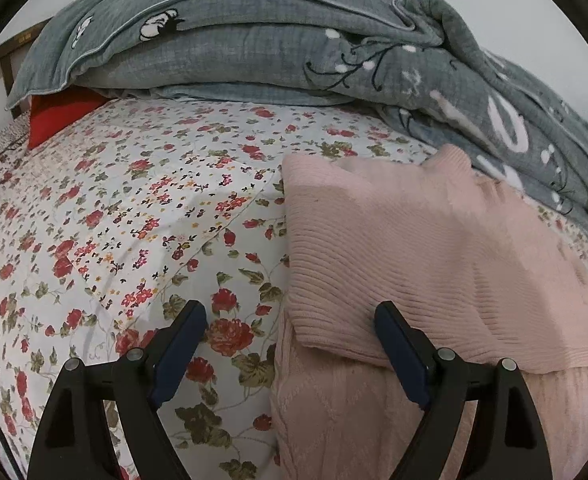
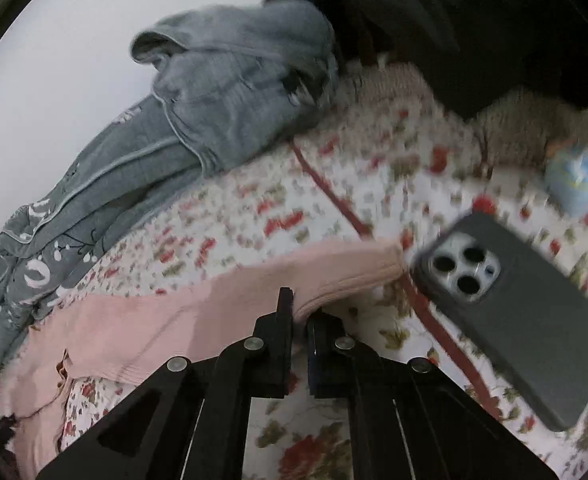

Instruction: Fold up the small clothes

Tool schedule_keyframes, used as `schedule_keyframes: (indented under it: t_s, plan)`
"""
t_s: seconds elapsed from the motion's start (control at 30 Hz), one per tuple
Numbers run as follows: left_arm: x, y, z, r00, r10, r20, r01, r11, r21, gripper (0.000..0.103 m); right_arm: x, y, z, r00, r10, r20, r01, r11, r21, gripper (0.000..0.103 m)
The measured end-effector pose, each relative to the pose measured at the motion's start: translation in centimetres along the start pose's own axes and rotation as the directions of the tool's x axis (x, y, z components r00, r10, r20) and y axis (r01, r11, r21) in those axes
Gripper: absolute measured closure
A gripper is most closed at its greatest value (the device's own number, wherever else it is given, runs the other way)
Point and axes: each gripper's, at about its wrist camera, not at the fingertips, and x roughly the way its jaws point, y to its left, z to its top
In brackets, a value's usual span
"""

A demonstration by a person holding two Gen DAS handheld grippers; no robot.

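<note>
Left jaws spread over pink sweater edge, right jaws pinching its sleeve

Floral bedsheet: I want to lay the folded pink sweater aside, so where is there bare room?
Left wrist view: the floral bedsheet lies bare left of the pink sweater, up to the grey quilt and red cushion. Crowded on the right: the phone and a small globe sit beside the sleeve gripped by the right tongs.
</note>
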Motion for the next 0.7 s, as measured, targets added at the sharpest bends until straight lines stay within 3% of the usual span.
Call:
schedule_keyframes:
  t_s: [0.17,0.43,0.63,0.7]
  plan:
    - [-1.2,1.3,0.1,0.998,-0.052,0.029,0.053,0.998,-0.026,0.017,-2.3,5.9,1.8,0.996,0.006,0.084,0.005,0.991,-0.136,0.097]
    - [-3.6,6.2,0.6,0.993,-0.079,0.092,0.087,0.993,-0.085,0.017,-6.1,22.2,1.1,0.98,0.153,0.129,-0.096,0.924,-0.371,0.097]
    - [-4.0,12.1,0.4,0.989,-0.108,0.1,0.125,0.975,-0.182,0.017,-9.0,36.1,-4.0,0.945,0.315,0.084,-0.218,0.802,-0.556,0.098]
    - [-4.1,13.9,0.3,0.99,-0.095,0.103,0.115,0.971,-0.207,0.017,-9.2,40.6,-6.7,0.924,0.383,0.024,-0.294,0.749,-0.594,0.097]
